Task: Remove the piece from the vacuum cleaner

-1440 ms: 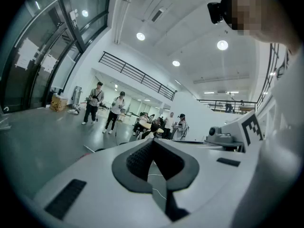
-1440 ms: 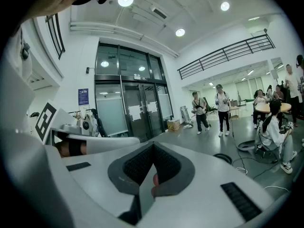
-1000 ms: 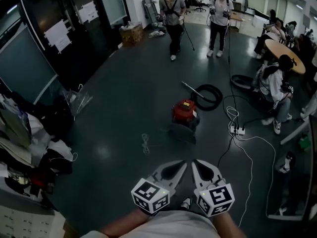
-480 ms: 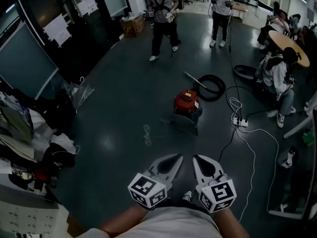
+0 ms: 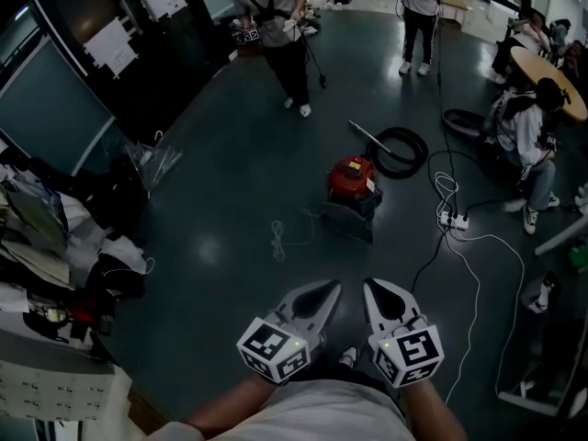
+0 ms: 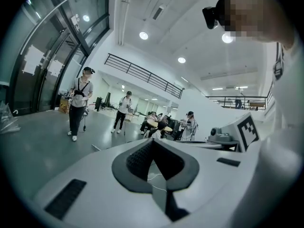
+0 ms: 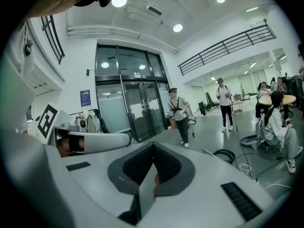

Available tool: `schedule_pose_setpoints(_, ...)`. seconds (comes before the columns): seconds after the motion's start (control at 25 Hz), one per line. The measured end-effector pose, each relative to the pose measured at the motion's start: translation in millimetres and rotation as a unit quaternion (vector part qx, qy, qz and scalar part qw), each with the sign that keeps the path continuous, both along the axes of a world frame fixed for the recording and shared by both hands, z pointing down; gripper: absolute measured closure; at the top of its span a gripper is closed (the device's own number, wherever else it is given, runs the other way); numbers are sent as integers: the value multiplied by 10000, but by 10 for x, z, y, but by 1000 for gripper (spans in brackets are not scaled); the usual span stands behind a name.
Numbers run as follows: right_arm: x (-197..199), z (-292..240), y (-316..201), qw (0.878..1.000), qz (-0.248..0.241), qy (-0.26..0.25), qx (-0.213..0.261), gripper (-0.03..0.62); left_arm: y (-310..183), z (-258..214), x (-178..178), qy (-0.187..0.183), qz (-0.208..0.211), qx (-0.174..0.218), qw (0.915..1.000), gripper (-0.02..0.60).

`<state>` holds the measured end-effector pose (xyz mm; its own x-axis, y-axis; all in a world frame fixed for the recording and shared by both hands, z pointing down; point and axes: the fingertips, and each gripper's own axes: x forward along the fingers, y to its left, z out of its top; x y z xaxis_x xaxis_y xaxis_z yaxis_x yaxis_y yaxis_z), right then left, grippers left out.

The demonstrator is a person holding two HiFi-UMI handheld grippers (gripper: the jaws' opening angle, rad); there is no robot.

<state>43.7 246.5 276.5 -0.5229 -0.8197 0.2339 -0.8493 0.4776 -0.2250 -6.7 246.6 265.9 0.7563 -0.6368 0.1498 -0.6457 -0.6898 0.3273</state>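
Sitting on the dark floor (image 5: 230, 173) just right of the frame's centre, the red vacuum (image 5: 353, 180) is well apart from both grippers. Its black hose (image 5: 404, 151) lies coiled just above and to its right, and a metal tube (image 5: 370, 139) runs off the coil toward the upper left. A dark flat part (image 5: 342, 220) lies against the vacuum's lower edge. From this far I cannot tell which piece is meant to come off. A power strip (image 5: 452, 219) and a white cable (image 5: 478, 274) trail off to the right, and a loose cord (image 5: 278, 240) lies to the vacuum's lower left.

The left gripper (image 5: 331, 287) and right gripper (image 5: 370, 286) sit side by side at the bottom centre, both aimed up the frame toward the vacuum. Each is clenched on nothing: in the left gripper view the jaws meet at their tips with only floor beyond, and the right gripper view shows the same. That fits an approach, I judge, with nothing to hold yet and the jaws carried closed in front of the body. The piece is untouched, so the next move calls for closing the gap, then opening.

Further out, a person (image 5: 276, 26) walks at the top centre, a seated person (image 5: 524, 136) is at the right edge, and a heap of clothes (image 5: 55, 246) fills the left.
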Motion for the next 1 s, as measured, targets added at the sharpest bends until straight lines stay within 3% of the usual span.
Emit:
schedule_pose_setpoints(0.4, -46, 278, -675, 9997, -50, 197, -96, 580, -687, 188, -73, 74, -26, 51, 10000, 577)
schedule_pose_setpoints(0.76, -346, 538, -1982, 9993, -52, 365, -71, 580, -2027, 419, -208, 69, 308, 362, 9988, 577)
schedule_pose_setpoints(1.0, -416, 910, -2704, 9977, 133, 574, -322, 580, -2784, 656, -316, 102, 507, 389, 9979, 577)
